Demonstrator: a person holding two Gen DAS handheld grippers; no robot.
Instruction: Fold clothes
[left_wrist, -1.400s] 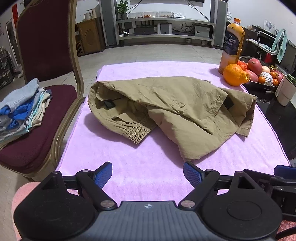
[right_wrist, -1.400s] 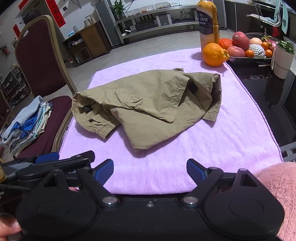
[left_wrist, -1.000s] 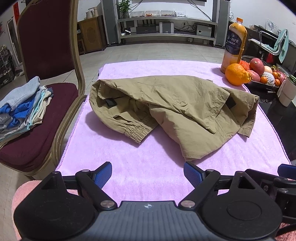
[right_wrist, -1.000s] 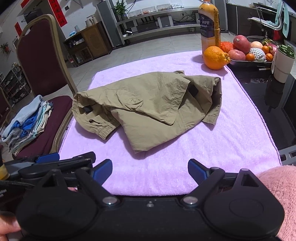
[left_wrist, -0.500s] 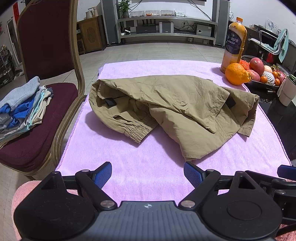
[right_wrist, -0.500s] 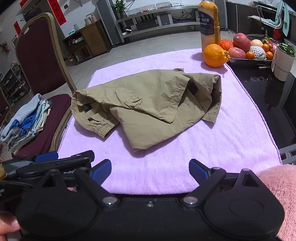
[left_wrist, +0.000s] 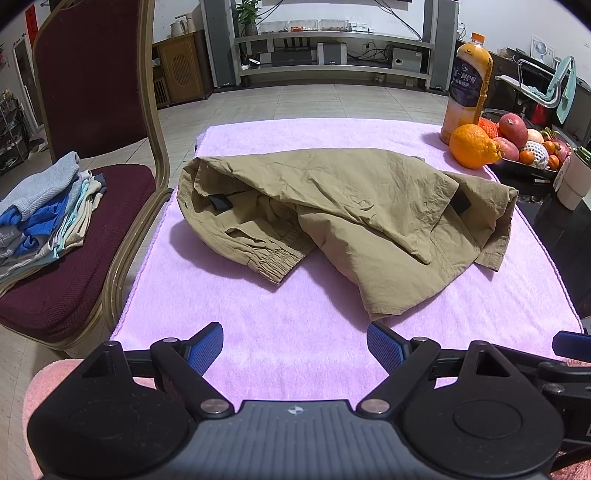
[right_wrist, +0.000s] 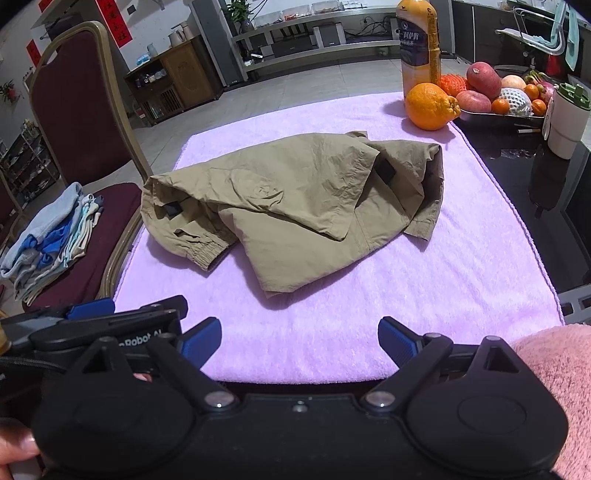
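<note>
Hovering at the near edge, both claws spread wide and holding nothing.

Left gripper (left_wrist: 294, 341) and right gripper (right_wrist: 299, 338) sit side by side over the pink towel (left_wrist: 258, 332). Farther in, mid-towel, lies the crumpled khaki garment (left_wrist: 351, 210). To the left, a maroon chair (left_wrist: 74, 266) carries a stack of folded clothes (left_wrist: 40, 210); at the far right stand an orange (left_wrist: 472, 146) and a juice bottle (left_wrist: 467, 88).

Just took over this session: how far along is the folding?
Done: a folded stack sits on the chair. In hand: nothing; the left gripper and right gripper are both open, short of the cloth. Left: the khaki shorts lie crumpled on the pink towel.
</note>
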